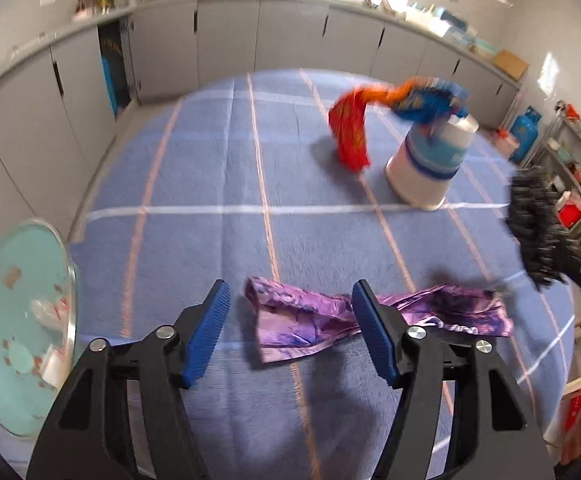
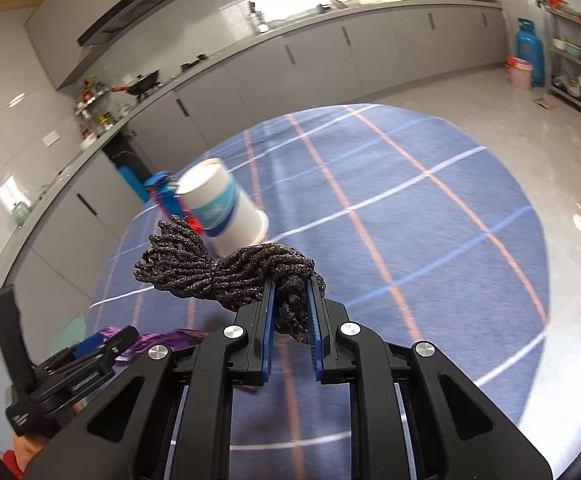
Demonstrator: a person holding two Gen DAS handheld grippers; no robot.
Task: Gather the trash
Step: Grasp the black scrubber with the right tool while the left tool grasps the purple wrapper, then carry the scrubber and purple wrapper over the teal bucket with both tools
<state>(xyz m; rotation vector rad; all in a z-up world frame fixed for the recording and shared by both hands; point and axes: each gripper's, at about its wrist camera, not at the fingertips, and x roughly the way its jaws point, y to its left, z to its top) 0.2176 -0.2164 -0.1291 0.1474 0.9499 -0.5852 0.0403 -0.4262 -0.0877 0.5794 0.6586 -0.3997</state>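
Note:
My left gripper [image 1: 290, 296] is open and hovers just above a crumpled purple foil wrapper [image 1: 314, 320] lying on the blue plaid tablecloth [image 1: 210, 160]; the wrapper sits between and beyond its blue pads. My right gripper [image 2: 290, 284] is shut on a bundle of dark grey cord [image 2: 226, 272], held above the table; the bundle also shows at the right edge of the left wrist view [image 1: 530, 228]. An upturned white and blue paper cup [image 1: 430, 160] stands further back, with a red-orange and blue wrapper [image 1: 370, 120] draped against it.
A round teal bin [image 1: 18, 320] with scraps inside stands at the table's left edge. Grey kitchen cabinets [image 1: 230, 32] run behind the table. A blue gas cylinder [image 2: 528, 56] and shelves stand at the right. My left gripper shows low left in the right wrist view [image 2: 90, 352].

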